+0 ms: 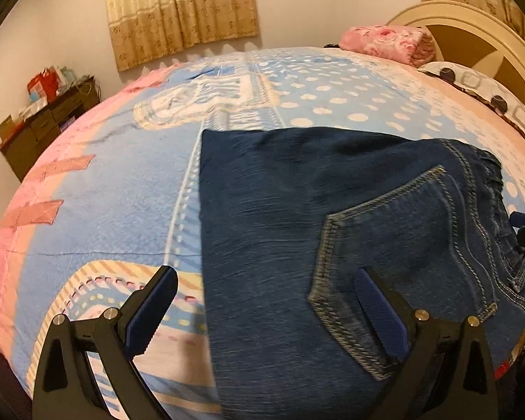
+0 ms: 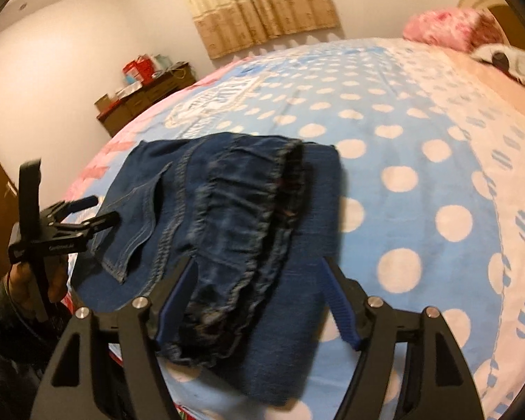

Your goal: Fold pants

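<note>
From the left wrist, the left gripper [image 1: 266, 304] stands wide apart with nothing between its pads, poised above the near edge of the folded jeans [image 1: 332, 210] lying on the blue polka-dot blanket [image 1: 105, 192]. From the right wrist, the right gripper [image 2: 259, 297] is spread wide over the jeans' gathered waistband [image 2: 241, 231], gripping nothing, while a hand [image 2: 35, 280] holds the other gripper at the left.
</note>
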A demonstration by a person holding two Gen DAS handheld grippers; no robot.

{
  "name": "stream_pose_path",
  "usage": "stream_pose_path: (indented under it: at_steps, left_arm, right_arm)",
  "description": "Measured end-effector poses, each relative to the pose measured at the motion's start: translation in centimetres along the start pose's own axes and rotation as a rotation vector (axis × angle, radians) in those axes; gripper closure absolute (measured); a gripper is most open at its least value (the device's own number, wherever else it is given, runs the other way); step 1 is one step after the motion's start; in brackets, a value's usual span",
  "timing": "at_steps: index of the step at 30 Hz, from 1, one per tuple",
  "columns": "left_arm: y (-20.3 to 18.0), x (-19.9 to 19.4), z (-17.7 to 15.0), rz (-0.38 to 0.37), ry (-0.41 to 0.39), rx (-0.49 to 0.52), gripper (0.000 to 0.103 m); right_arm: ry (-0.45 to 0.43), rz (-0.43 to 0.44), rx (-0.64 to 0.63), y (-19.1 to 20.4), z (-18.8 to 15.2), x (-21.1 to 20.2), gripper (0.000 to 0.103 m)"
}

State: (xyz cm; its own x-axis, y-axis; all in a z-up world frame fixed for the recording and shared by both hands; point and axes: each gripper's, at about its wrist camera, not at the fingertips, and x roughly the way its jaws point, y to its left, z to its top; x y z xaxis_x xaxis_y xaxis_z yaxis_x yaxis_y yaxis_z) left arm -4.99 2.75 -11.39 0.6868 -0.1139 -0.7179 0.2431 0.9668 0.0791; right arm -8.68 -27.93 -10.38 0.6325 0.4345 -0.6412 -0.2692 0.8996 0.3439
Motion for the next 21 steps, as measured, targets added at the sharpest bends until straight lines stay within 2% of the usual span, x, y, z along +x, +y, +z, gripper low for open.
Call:
stream_pose_path:
  at_steps: [3, 5, 7, 9, 14, 18, 20, 21]
  left_arm:
    - [0.6, -0.5, 0.3, 0.029, -0.020, 0.003, 0.001]
    - [1.2, -0.8, 0.4, 0.058, -0.038, 0.004, 0.001]
    - [2.2, -0.5, 0.6, 0.073, -0.033, -0.016, 0.001]
    - [3.5, 0.0, 0.7, 0.065, -0.016, -0.062, 0.001]
    - [5.2, 1.1, 0.8, -0.047, 0.032, -0.149, 0.001]
    - [5.7, 2.0, 0.7, -0.173, 0.078, -0.210, 0.001]
    - [5.5, 2.5, 0.7, -0.190, 0.092, -0.216, 0.001]
    - [5.4, 2.6, 0.7, -0.189, 0.094, -0.213, 0.001]
  right_arm:
    - [-0.013, 0.006, 0.020, -0.4, 0.1, 0.0, 0.024]
    - [-0.027, 0.041, 0.061, -1.0, 0.2, -0.1, 0.022]
    - [-0.038, 0.048, 0.106, -2.0, 0.3, -0.3, 0.015]
    - [-0.050, 0.040, 0.157, -3.2, 0.4, -0.3, 0.013]
    - [-0.069, 0.135, 0.234, -5.0, 0.8, -0.1, 0.008]
    - [-0.070, 0.202, 0.264, -5.2, 0.9, 0.1, 0.007]
    - [-0.044, 0.245, 0.244, -4.4, 0.9, 0.6, 0.007]
    - [-0.036, 0.239, 0.223, -3.9, 0.8, 0.7, 0.007]
